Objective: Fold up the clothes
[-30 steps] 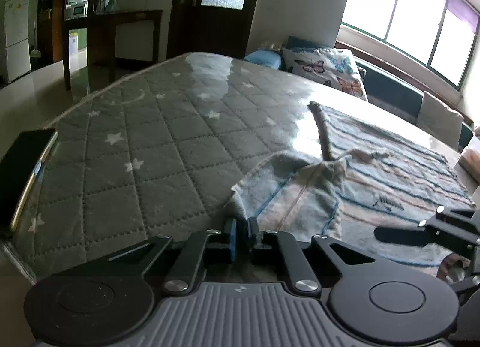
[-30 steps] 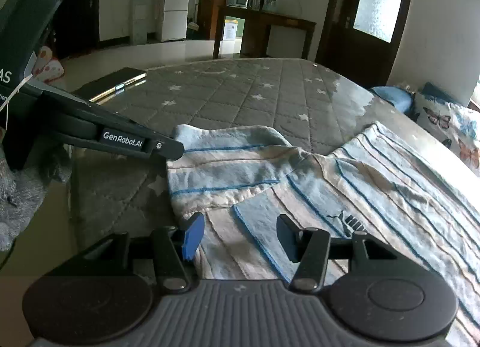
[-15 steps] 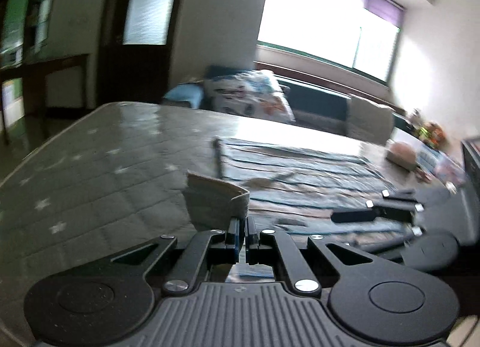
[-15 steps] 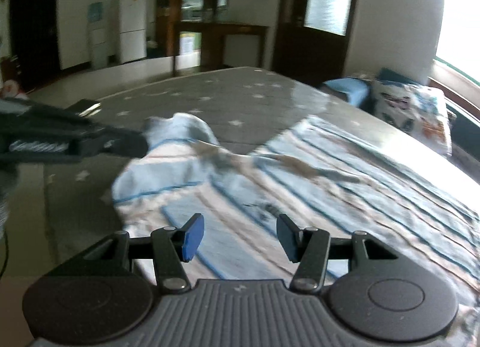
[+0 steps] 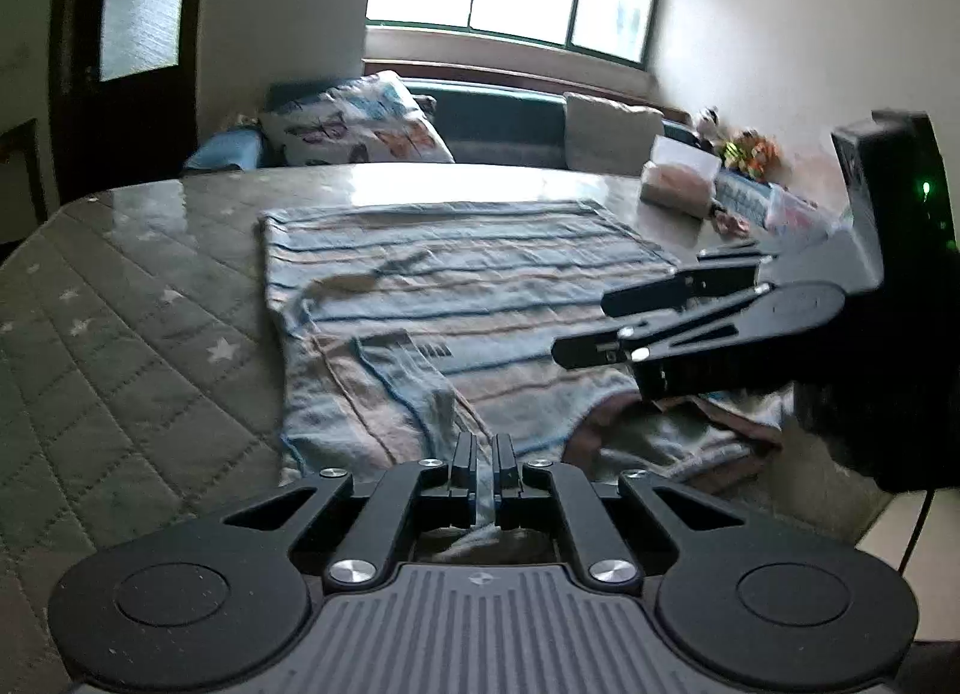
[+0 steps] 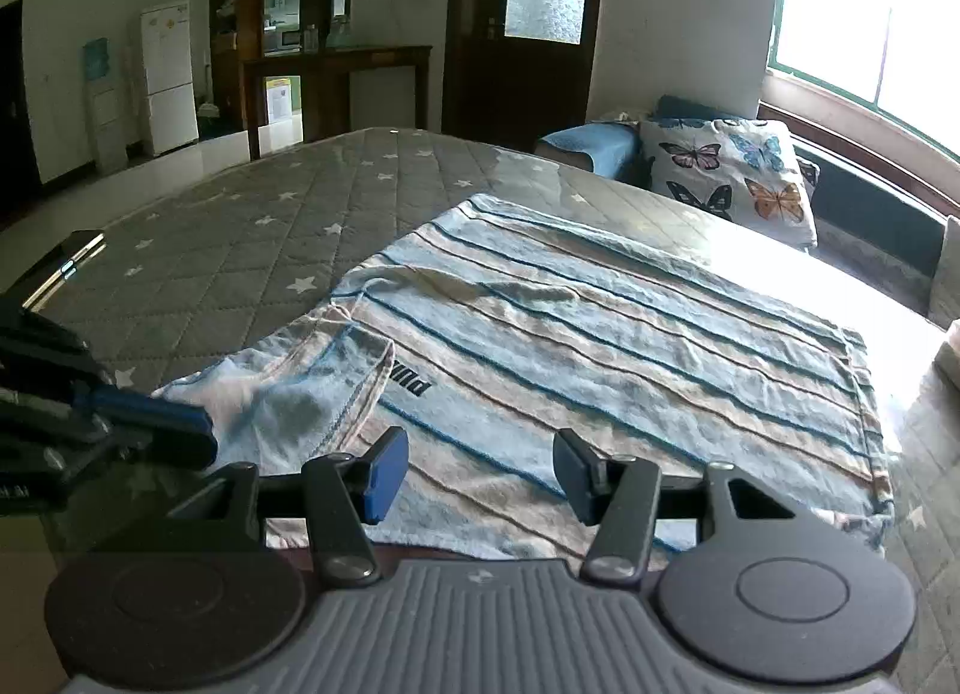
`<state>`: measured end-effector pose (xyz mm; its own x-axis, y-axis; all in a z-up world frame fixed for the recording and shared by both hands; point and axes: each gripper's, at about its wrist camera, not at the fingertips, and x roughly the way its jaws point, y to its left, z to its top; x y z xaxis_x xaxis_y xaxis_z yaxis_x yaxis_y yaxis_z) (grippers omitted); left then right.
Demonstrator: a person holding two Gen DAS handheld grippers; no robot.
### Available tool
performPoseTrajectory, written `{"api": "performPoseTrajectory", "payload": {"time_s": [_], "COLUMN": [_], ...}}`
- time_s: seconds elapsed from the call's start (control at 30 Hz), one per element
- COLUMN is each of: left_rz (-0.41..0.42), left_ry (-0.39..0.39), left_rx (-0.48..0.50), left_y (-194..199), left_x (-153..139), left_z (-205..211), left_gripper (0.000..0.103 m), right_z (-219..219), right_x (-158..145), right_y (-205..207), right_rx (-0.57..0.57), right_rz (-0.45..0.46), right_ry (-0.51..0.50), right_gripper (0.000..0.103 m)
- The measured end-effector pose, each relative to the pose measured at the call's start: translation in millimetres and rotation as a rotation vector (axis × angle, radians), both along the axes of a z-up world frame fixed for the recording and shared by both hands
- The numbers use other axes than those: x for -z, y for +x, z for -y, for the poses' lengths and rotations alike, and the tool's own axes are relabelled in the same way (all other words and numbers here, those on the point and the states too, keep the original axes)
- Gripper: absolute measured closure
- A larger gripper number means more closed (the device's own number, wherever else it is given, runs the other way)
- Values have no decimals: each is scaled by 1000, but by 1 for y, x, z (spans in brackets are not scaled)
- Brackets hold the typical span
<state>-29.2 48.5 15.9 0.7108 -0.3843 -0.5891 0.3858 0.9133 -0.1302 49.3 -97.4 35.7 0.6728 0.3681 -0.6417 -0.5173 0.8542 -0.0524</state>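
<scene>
Left wrist: fingers (image 5: pixel 503 466) pinch striped terry shirt (image 5: pixel 468 298).

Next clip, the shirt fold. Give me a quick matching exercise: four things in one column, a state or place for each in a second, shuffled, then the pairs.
1. left gripper
2. right gripper
3. striped shirt
4. butterfly cushion

A. spread on the quilted star-print surface
B. fingers apart, holding nothing
C. beyond the surface, under the window
D. closed on a fold of fabric

Pairs: 1-D, 2-B, 3-A, 4-C
</scene>
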Motion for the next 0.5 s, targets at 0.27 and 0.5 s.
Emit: {"api": "performPoseTrajectory", "payload": {"time_s": [0.27, 0.5], "left_rz": [65, 18], "left_ry": [35, 140], "left_rx": [-53, -110], "left_y": [12, 31], "left_x": [-20, 5], "left_z": [-17, -27], "left_gripper": [90, 91], "right_z": [-1, -21], "right_x": [-6, -4], "right_y": [-7, -13], "right_rx": [-21, -120], "right_rz": [5, -44], "right_ry": [32, 63], "right_gripper": [49, 58]}}
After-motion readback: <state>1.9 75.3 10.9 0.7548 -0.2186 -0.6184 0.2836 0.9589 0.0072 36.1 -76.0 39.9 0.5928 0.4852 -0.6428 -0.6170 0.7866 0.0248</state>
